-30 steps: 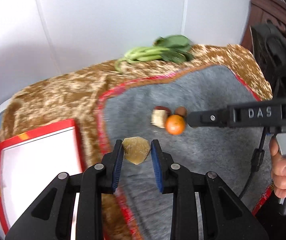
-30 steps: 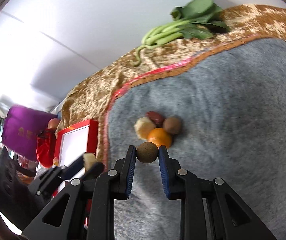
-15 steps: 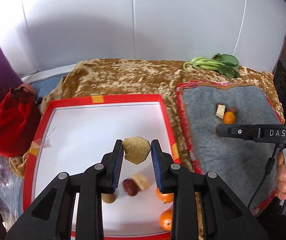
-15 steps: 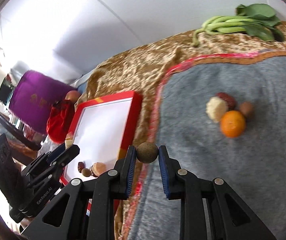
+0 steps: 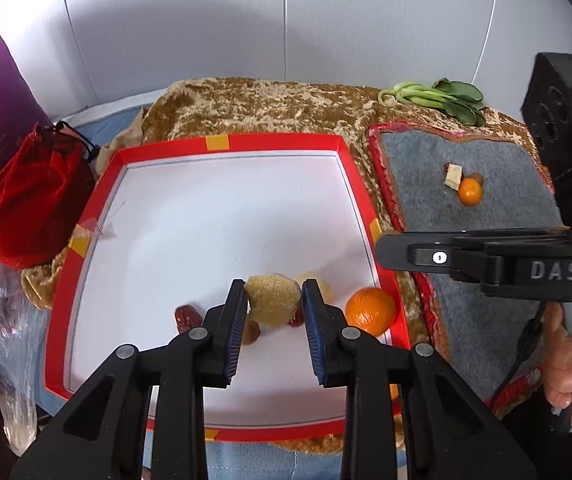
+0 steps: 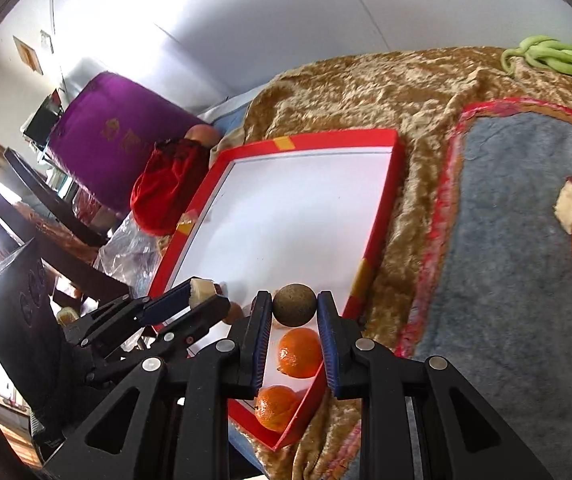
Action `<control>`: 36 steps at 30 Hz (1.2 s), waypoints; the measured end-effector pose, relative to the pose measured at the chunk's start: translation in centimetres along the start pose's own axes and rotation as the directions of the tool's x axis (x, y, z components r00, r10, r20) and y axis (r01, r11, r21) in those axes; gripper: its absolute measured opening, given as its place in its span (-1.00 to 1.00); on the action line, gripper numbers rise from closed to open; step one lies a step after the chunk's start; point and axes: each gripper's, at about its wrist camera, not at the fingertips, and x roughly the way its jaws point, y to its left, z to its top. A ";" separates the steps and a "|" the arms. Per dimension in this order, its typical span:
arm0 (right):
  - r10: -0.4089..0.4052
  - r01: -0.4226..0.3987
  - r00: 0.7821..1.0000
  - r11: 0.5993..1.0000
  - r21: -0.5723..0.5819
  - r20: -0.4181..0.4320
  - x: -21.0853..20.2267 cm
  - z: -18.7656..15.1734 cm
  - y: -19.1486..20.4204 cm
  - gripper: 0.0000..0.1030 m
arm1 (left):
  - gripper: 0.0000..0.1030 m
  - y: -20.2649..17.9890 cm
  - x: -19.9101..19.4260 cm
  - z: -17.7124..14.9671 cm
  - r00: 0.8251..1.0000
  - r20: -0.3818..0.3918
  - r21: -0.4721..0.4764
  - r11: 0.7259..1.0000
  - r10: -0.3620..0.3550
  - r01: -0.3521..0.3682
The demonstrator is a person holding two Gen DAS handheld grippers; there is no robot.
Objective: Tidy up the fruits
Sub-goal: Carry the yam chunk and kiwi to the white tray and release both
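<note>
Red-rimmed tray (image 5: 221, 143): white floor bare across far half and left side; fruit clustered at near right corner. Grey mat (image 5: 498, 216) lies beside tray's right rim; orange (image 5: 469, 191) and pale chunk (image 5: 453, 176) sit touching near its far edge. Left gripper (image 5: 273, 308) clamps a tan faceted piece (image 5: 273, 300) over tray's near-right area, above dates. Right gripper (image 6: 294, 312) clamps a brown round fruit (image 6: 294, 305) over tray's right rim, two oranges (image 6: 300, 353) below it.
</note>
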 end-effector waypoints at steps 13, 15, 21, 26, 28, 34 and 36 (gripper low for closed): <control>-0.020 0.019 0.999 1.000 -0.016 -0.036 2.3 -0.5 0.2 -0.55 | -0.50 -1.4 1.2 -0.7 0.997 -0.082 0.050 0.999 -0.010 0.014; -0.022 0.021 0.999 1.000 -0.018 -0.042 2.4 -0.6 0.2 -0.55 | -0.50 -1.4 1.4 -0.8 0.996 -0.091 0.053 0.999 -0.010 0.014; -0.031 0.030 0.999 0.999 -0.028 -0.041 2.5 -0.7 0.2 -0.55 | -0.50 -1.4 1.6 -0.7 0.995 -0.101 0.055 0.998 -0.006 0.012; -0.045 0.044 0.998 0.998 -0.037 -0.043 2.7 -0.6 0.2 -0.54 | -0.49 -1.3 1.9 -0.6 0.993 -0.117 0.041 0.999 0.022 -0.018; -0.047 0.046 0.998 0.998 -0.036 -0.044 2.7 -0.6 0.2 -0.53 | -0.49 -1.2 2.0 -0.6 0.992 -0.118 0.032 0.999 0.035 -0.031; -0.046 0.043 0.998 0.998 -0.047 -0.050 2.5 -0.6 0.5 -0.47 | -0.39 -1.1 1.7 -0.4 0.994 -0.097 0.022 0.999 0.052 -0.050; -0.039 0.037 0.998 0.998 -0.042 -0.039 2.0 -0.6 0.5 -0.46 | -0.34 -1.4 1.3 -0.2 0.995 -0.067 0.033 0.997 0.070 -0.068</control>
